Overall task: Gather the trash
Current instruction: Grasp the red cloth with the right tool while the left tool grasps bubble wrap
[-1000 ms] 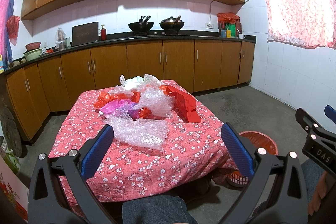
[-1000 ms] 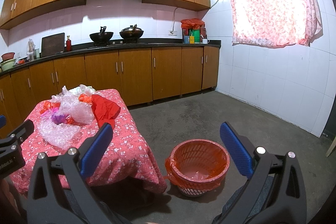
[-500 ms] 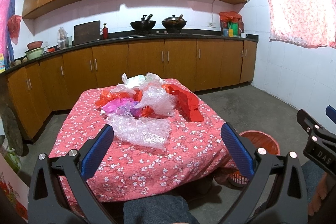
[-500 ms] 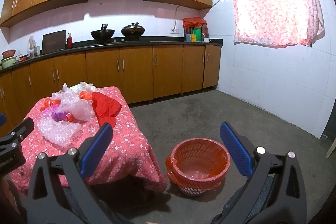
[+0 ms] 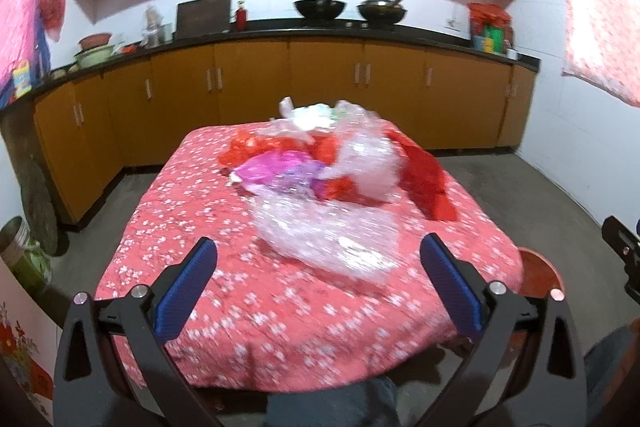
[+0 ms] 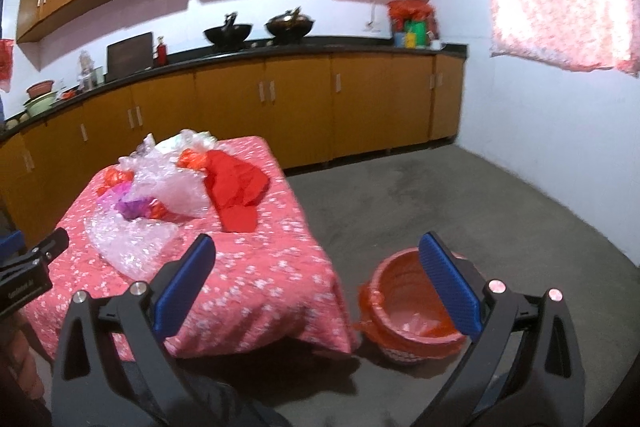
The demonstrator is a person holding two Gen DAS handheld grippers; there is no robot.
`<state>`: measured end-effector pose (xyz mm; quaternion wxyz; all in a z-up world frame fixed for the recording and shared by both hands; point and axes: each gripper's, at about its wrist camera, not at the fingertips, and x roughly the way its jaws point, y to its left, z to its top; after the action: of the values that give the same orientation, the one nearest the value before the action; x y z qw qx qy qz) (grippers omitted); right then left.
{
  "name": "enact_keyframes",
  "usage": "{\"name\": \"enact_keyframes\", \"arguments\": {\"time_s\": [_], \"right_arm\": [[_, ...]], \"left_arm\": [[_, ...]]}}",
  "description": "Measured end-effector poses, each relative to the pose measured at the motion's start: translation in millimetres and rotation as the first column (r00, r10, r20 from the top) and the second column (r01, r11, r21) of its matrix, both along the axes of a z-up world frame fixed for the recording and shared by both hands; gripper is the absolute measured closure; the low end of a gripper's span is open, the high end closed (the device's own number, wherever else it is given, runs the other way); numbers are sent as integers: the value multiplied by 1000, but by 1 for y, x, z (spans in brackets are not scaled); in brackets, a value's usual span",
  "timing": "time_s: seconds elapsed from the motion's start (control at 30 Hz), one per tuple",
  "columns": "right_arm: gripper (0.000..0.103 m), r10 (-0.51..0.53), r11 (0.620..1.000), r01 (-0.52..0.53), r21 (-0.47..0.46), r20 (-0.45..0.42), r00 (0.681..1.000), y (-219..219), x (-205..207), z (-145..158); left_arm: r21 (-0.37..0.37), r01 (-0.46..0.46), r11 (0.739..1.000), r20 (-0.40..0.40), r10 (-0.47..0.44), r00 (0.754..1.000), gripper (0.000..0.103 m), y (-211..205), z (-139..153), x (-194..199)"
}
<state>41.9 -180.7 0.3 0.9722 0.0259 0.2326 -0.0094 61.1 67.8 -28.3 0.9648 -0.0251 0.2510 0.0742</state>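
A heap of trash lies on a table with a red flowered cloth [image 5: 224, 291]: clear bubble wrap [image 5: 332, 231], pink and purple plastic [image 5: 276, 167], red plastic bags [image 5: 428, 179], white wrappers at the back. My left gripper [image 5: 320, 267] is open and empty, just short of the bubble wrap. My right gripper [image 6: 316, 267] is open and empty, over the table's right edge [image 6: 280, 267]. The same heap [image 6: 172, 187] shows in the right wrist view. An orange basket [image 6: 404, 311] lined with a red bag stands on the floor right of the table.
Wooden cabinets [image 5: 320, 87] with a black counter run along the back wall, with woks [image 5: 320, 7] on the stove. Grey concrete floor [image 6: 460, 195] lies right of the table. A glass jar [image 5: 24, 255] stands on the floor at the left.
Both grippers have moved forward and tilted down toward the table; the trash heap now looks nearer. The frames are blurred by motion. Both grippers stay open.
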Motion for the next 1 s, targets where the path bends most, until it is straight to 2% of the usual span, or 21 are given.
{"name": "enact_keyframes", "arguments": {"time_s": [0.23, 0.47, 0.53, 0.6, 0.7, 0.87, 0.97, 1.0], "right_arm": [[18, 86, 996, -86, -8, 13, 996, 40, 57, 0], [33, 180, 984, -179, 14, -36, 983, 81, 122, -14], [34, 198, 980, -197, 16, -67, 978, 93, 142, -22], [34, 206, 979, -206, 4, -88, 975, 103, 155, -29], [35, 201, 978, -205, -33, -110, 974, 114, 174, -41], [43, 176, 983, -183, -34, -153, 972, 120, 205, -58], [62, 172, 983, -179, -30, -175, 969, 120, 217, -63], [72, 176, 983, -182, -19, -189, 966, 119, 222, -65]], "left_arm": [[2, -67, 998, -2, 67, 998, 13, 40, -3, 37], [-10, -46, 999, -41, 45, 998, 19, 55, -20, 70], [-29, -41, 999, -65, 39, 997, 19, 60, -26, 80], [-56, -35, 998, -88, 30, 996, 19, 64, -33, 87], [-56, -38, 998, -112, 31, 993, 19, 65, -40, 91], [-48, -31, 998, -130, 24, 991, 19, 64, -48, 97], [-47, -27, 999, -142, 20, 990, 19, 63, -51, 100], [-50, -27, 998, -144, 19, 989, 20, 65, -53, 102]]}}
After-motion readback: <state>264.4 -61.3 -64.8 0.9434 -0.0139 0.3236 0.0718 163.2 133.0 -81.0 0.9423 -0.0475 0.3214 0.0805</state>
